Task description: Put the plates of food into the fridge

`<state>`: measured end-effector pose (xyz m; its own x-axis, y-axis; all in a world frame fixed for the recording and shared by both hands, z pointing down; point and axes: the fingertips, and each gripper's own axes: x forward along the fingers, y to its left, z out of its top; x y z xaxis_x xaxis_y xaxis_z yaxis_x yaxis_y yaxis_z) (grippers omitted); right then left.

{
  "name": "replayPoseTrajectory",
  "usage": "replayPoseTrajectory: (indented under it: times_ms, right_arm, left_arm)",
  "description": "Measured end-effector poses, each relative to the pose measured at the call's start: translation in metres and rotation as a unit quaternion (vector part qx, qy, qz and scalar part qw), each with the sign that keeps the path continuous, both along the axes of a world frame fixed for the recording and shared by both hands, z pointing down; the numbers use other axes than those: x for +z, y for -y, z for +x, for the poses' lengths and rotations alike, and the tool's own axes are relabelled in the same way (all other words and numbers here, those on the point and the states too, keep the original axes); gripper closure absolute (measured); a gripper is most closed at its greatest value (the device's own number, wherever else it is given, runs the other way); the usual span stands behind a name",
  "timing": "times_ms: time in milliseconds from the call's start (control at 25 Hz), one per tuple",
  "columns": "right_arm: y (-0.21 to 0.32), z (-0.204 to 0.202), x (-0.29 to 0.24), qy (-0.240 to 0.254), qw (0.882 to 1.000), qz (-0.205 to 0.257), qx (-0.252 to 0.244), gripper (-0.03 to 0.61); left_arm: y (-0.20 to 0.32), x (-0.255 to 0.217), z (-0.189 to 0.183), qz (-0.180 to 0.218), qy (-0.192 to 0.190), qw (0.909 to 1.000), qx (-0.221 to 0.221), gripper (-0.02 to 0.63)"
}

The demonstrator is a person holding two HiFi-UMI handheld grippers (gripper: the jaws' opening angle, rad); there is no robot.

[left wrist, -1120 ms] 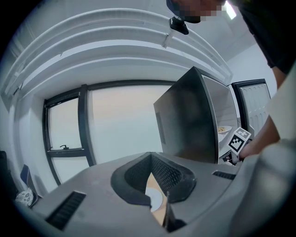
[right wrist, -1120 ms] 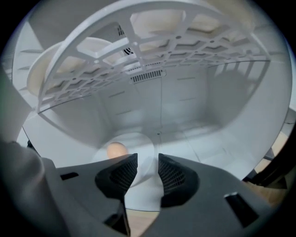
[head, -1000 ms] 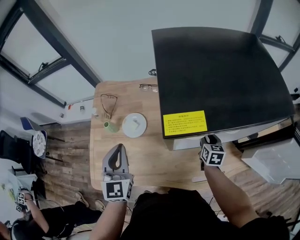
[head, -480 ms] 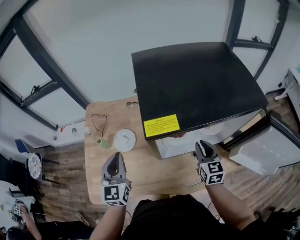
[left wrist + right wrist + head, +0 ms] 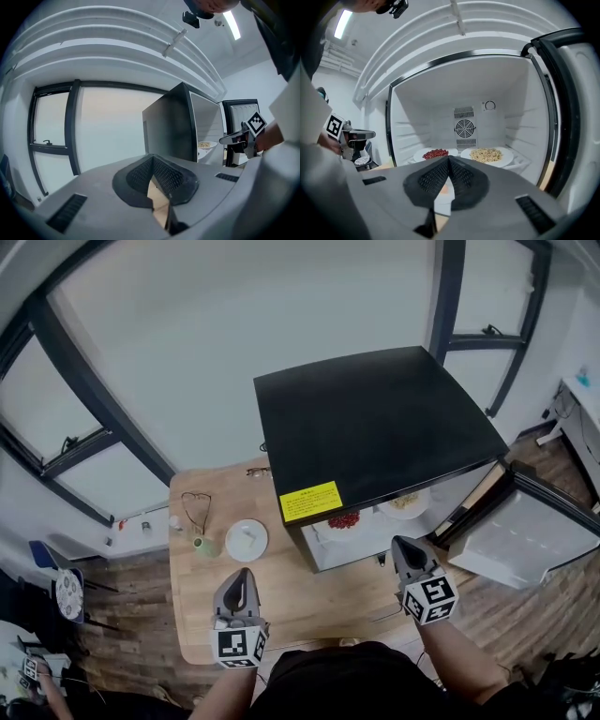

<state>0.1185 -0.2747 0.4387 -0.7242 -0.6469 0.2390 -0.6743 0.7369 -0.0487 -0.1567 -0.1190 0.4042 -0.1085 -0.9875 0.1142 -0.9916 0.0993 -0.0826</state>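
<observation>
Up and back from the fridge mouth has come the right gripper (image 5: 406, 549), and its fingers have just been closing with nothing between them; they're now pressed together, empty. The left gripper (image 5: 241, 577) hangs over the near edge of the worktop, its fingers also pressed together on nothing.

Biggest thing in front of me is the small black-topped fridge with a white inside (image 5: 375, 418), which takes up the right end of the pale wooden worktop (image 5: 281, 592). Its white-lined door (image 5: 525, 540) hangs wide open to the right. Both plates sit side by side on the fridge's shelf: the white plate of pale noodles (image 5: 486, 155) on the right and the white plate of red food (image 5: 435, 153) on the left, each well inside the opening.

To my eye the loading step is done and the hand is clearing out. What's left looks like shutting the door: the right gripper would need to reach round to the door's outer edge and swing it across, keeping clear of the shelf front.

Near the worktop's far left corner rests a round white dish (image 5: 246, 539); whether it carries food I can't tell. Just beside it stands a small green cup (image 5: 203, 546), with a pair of spectacles (image 5: 196, 510) behind that. None of these lies in the door's path.
</observation>
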Motion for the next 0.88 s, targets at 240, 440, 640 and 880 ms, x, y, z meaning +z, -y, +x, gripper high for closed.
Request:
replayPoseTrajectory:
  times_ms: [240,440,640,880]
  right_arm:
    - [-0.006,0.001,-0.004,0.001,1.0,0.004,0.001,0.557]
    - [-0.005,-0.001,-0.01,0.007,1.0,0.012,0.004,0.557]
    - [-0.004,-0.004,-0.013,0.011,1.0,0.011,0.0,0.557]
    - [-0.007,-0.006,-0.011,0.002,1.0,0.019,-0.009,0.557]
  left_arm:
    - [-0.005,-0.01,-0.002,0.007,-0.014,0.9999,-0.004,0.611]
    - [-0.005,-0.016,-0.002,0.014,-0.013,0.9998,-0.007,0.611]
    - [-0.01,-0.016,0.0,0.011,-0.022,0.9996,-0.011,0.611]
    - [-0.011,-0.018,0.003,0.015,-0.022,0.9996,-0.013,0.611]
